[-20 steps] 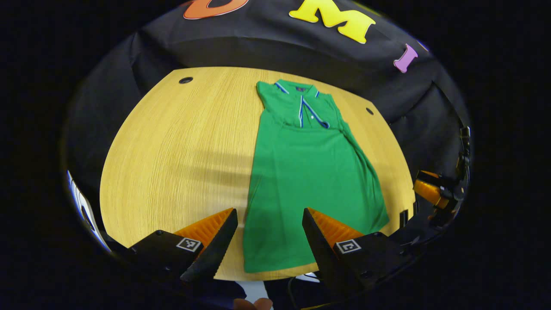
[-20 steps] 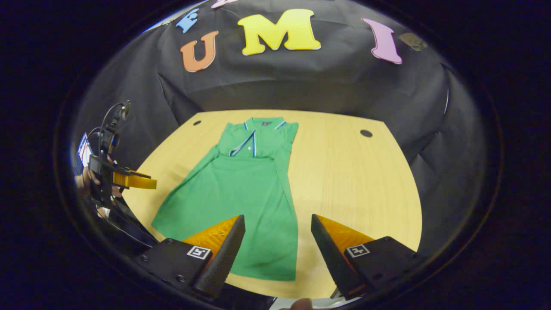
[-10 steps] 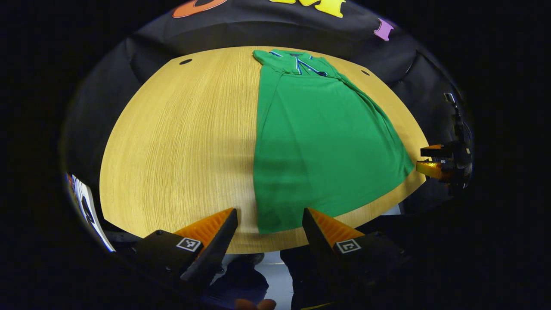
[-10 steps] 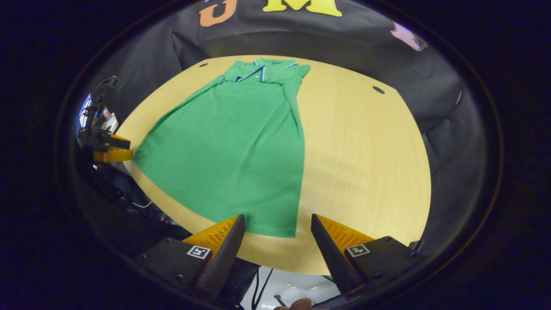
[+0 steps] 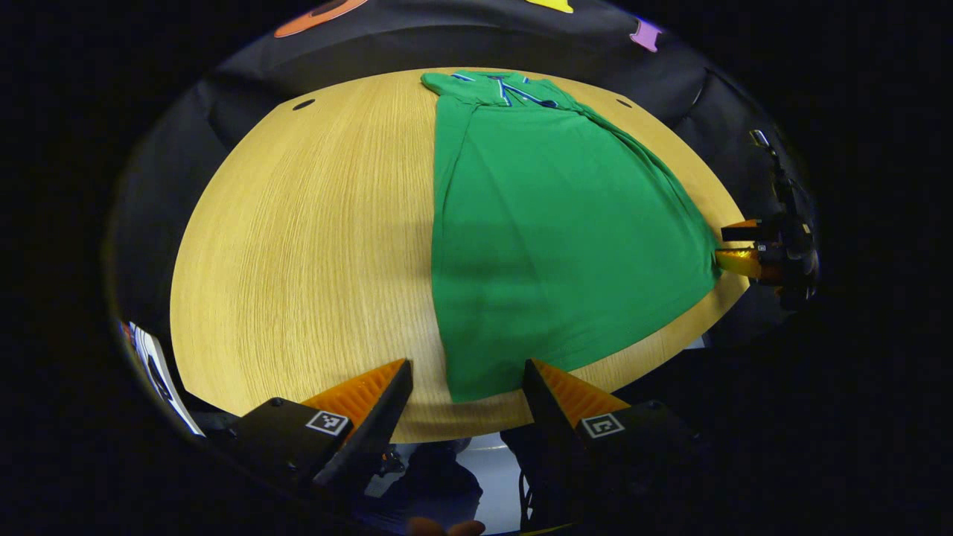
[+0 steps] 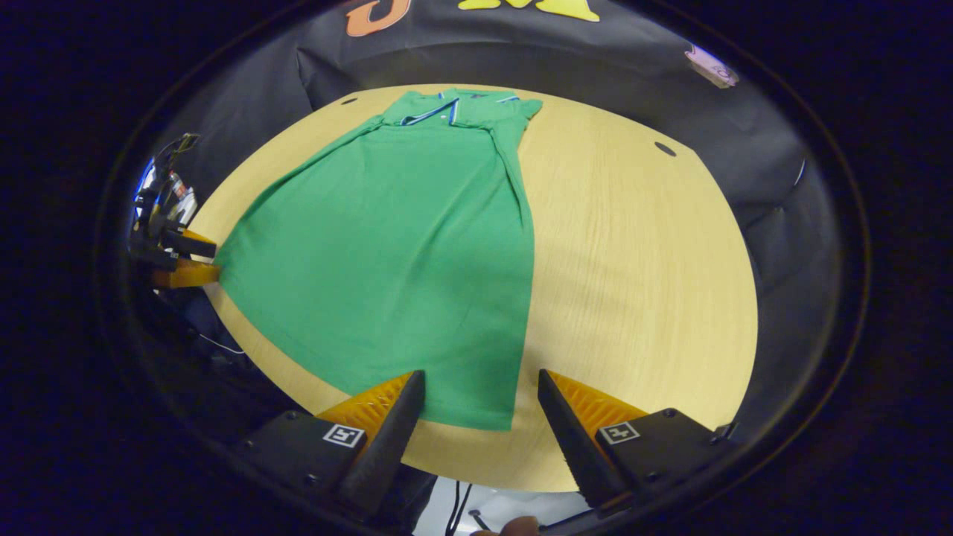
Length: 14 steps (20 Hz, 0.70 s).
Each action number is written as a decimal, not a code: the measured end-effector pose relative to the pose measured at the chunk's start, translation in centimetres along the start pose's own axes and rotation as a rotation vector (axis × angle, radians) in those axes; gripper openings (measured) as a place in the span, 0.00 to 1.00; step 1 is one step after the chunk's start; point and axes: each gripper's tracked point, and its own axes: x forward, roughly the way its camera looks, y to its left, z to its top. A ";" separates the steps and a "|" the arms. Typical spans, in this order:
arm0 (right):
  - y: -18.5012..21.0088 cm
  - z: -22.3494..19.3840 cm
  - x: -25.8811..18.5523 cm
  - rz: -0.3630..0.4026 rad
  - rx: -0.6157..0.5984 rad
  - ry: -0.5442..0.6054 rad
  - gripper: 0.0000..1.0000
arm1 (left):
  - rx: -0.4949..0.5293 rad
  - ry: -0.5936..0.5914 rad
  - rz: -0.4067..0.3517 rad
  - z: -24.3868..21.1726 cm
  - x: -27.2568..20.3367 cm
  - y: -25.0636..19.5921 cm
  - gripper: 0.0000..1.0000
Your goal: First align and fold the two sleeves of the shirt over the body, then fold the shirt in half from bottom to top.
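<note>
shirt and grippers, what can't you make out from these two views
- Shirt sleeves: in both views they lie folded into the green body, so their edges are hard to trace.
- Collar: far off in both views, trim and buttons too small.
- Hem corners: in each view a corner lies between the open fingers of the left gripper or right gripper; contact with the cloth cannot be told.

I'm looking at a recording booth here, not a home. Black cloth [image 6: 595, 82] hangs as a wall behind and around a pale wooden table [image 5: 298, 246], draped in folds right down past its edges. The table has round cable holes [image 6: 665, 149] like an office desk, another one over on the left gripper view [image 5: 303, 104]. Below the near edge I'm seeing loose cables [image 6: 454, 506] over a light floor. Looks like a lab setup built for filming.
</note>
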 end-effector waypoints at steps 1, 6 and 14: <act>0.0 0.5 0.4 0.003 0.013 -0.009 0.98 | 0.018 0.002 0.011 0.0 0.0 0.0 0.97; -0.1 1.3 1.0 0.005 0.005 0.005 0.97 | 0.023 -0.003 0.048 0.1 0.5 -0.1 0.94; 0.9 2.0 1.1 0.045 0.060 0.006 0.05 | -0.003 -0.054 0.044 1.2 0.8 -1.4 0.06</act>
